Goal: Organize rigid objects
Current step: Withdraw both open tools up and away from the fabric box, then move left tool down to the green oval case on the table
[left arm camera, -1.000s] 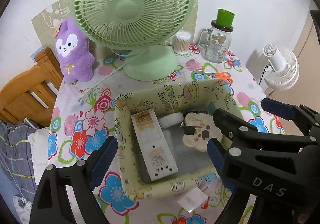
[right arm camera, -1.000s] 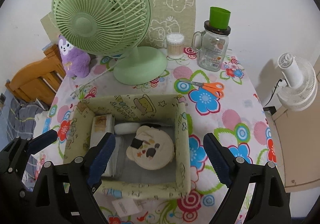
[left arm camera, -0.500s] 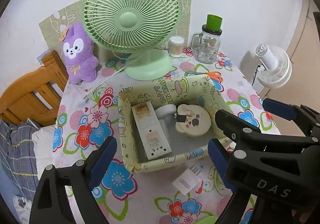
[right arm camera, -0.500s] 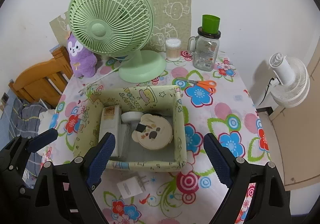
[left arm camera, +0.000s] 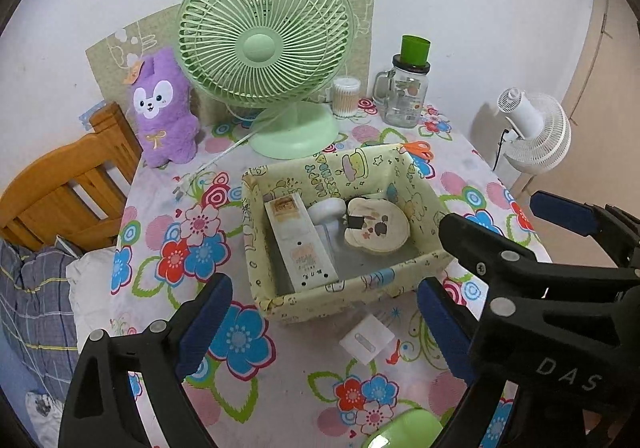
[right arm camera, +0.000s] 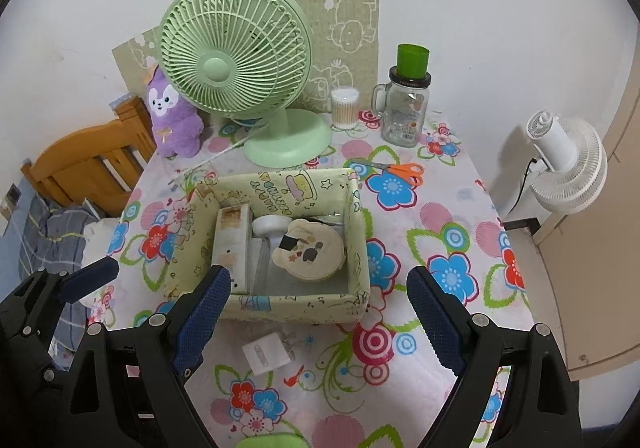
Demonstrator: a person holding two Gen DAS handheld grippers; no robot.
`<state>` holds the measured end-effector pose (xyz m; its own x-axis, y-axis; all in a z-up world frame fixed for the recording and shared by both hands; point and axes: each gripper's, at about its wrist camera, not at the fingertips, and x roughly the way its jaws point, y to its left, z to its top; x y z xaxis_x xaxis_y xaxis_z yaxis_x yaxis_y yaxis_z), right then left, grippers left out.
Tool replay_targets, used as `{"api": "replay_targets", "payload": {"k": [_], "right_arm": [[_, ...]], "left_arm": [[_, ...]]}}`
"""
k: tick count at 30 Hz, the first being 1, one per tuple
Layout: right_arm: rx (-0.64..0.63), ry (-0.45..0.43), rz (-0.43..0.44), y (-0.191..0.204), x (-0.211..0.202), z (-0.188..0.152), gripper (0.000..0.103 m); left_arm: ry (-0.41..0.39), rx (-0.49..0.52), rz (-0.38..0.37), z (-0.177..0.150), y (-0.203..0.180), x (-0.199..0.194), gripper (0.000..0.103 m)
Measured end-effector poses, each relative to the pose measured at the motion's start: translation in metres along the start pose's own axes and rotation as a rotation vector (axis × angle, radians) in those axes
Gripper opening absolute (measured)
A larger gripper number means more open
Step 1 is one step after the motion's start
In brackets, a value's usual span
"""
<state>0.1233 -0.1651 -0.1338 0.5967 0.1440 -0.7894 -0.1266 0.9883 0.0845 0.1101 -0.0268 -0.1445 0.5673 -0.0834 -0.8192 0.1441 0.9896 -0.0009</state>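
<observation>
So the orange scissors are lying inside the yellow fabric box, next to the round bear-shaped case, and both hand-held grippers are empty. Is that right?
Not quite. The orange scissors lie on the tablecloth behind the yellow fabric box, not inside it; the right wrist view shows this clearly. The round bear-shaped case is in the box, and both the left hand-held gripper and right hand-held gripper are open and empty.

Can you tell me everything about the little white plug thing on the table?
The white plug is a small square block, plastic by its look, with metal prongs sticking out toward the yellow box. It lies flat on the flowered tablecloth, just in front of the box and outside it. Nothing holds it.
</observation>
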Motion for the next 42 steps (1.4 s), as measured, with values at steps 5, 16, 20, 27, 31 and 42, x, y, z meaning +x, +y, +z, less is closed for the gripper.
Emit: {"api": "replay_targets", "payload": {"k": [5,16,20,27,31,42], "right_arm": [[0.01,-0.002,0.004,0.002,-0.006,-0.009,0.092],[0.028,0.014,0.012,0.002,-0.008,-0.042,0.092],[0.03,0.016,0.014,0.001,-0.008,-0.052,0.092],[0.024,0.03,0.007,0.001,-0.003,-0.072,0.092],[0.03,0.048,-0.006,0.0,0.003,-0.085,0.092],[0.042,0.045,-0.026,-0.003,-0.001,-0.106,0.092]], "left_arm": [[0.008,0.004,-0.008,-0.012,0.003,-0.004,0.096],[0.031,0.019,-0.04,-0.041,0.003,0.001,0.096],[0.043,0.014,-0.05,-0.051,0.002,0.004,0.096],[0.055,0.003,-0.044,-0.067,-0.005,0.01,0.097],[0.084,-0.017,-0.059,-0.08,-0.007,0.018,0.097],[0.132,-0.078,-0.034,-0.101,-0.013,0.028,0.097]]}}
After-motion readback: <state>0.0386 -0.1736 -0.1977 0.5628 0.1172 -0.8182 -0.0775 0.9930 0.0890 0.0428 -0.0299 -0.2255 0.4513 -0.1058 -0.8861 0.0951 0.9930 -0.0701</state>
